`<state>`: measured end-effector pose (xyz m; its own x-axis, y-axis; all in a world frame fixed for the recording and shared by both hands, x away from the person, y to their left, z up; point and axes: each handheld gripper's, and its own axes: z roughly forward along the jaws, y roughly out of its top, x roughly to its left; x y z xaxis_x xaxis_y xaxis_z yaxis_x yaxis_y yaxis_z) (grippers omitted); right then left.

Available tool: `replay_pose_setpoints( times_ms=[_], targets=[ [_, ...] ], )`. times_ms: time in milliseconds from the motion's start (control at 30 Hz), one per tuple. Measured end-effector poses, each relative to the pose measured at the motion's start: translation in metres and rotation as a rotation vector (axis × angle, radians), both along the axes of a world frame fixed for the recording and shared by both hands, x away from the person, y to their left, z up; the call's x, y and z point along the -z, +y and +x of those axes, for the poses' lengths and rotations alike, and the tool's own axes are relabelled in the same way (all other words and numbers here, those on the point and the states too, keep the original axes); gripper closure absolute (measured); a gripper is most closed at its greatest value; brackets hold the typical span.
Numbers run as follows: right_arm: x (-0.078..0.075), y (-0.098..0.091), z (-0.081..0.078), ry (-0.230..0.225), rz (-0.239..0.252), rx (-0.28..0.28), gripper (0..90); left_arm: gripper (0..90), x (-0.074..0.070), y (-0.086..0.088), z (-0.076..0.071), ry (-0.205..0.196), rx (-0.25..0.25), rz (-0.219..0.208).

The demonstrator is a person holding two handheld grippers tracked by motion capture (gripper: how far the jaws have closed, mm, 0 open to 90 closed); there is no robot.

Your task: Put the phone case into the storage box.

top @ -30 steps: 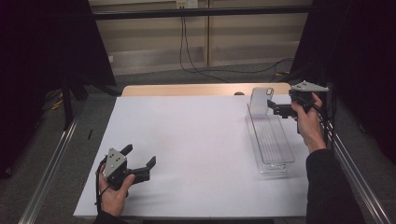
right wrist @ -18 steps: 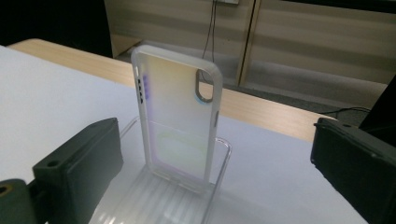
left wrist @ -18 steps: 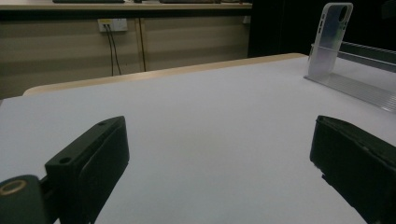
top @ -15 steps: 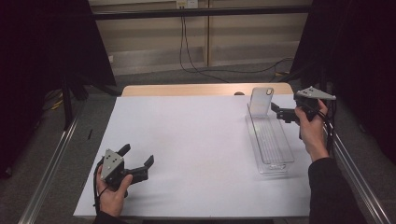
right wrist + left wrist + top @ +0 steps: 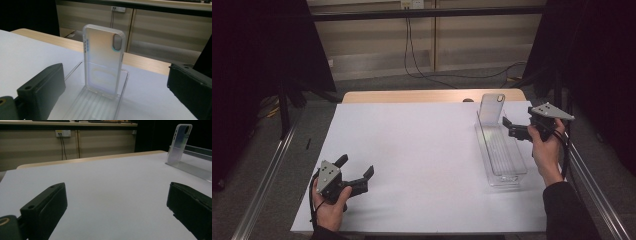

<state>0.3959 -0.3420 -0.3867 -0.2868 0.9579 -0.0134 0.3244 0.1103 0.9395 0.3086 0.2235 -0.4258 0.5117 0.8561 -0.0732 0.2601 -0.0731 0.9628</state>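
A clear phone case [image 5: 491, 107] stands upright at the far end of a long clear plastic tray [image 5: 507, 167] on the right of the white table sheet [image 5: 422, 150]. My right gripper [image 5: 508, 127] hovers open just right of the tray, pointing at the case. In the right gripper view the case [image 5: 103, 57] rises from the tray [image 5: 100, 107] ahead of the right gripper [image 5: 115, 80], with nothing between the jaws. My left gripper [image 5: 357, 166] rests open near the front left of the sheet. From the left gripper [image 5: 116, 195] the case [image 5: 179, 142] and tray [image 5: 192, 166] lie far off.
A wooden table edge [image 5: 412, 96] shows beyond the sheet. Metal rails [image 5: 267, 175] run along both sides of the table. Cables [image 5: 422, 60] hang from a wall socket to the floor behind. Dark curtains flank the table.
My right gripper has drifted slightly toward the person beside the tray, still open. The left gripper has hardly moved.
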Motion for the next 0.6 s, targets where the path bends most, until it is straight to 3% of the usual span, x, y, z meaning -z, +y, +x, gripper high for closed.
replay_pose_setpoints(
  times_ms=[133, 300, 600],
  targets=[
    [0.000, 0.005, -0.010, -0.018, -0.030, 0.013, 0.4, 3.2, -0.001, -0.001, -0.002, 0.000, 0.010, 0.005],
    [0.000, 0.005, -0.022, -0.041, 0.012, 0.008, 0.7, 3.3, -0.001, -0.001, -0.003, -0.001, 0.015, 0.014],
    [-0.003, 0.002, -0.043, -0.070, 0.039, 0.030, 0.8, 3.5, 0.000, 0.003, -0.006, 0.002, 0.015, 0.024]
  ],
)
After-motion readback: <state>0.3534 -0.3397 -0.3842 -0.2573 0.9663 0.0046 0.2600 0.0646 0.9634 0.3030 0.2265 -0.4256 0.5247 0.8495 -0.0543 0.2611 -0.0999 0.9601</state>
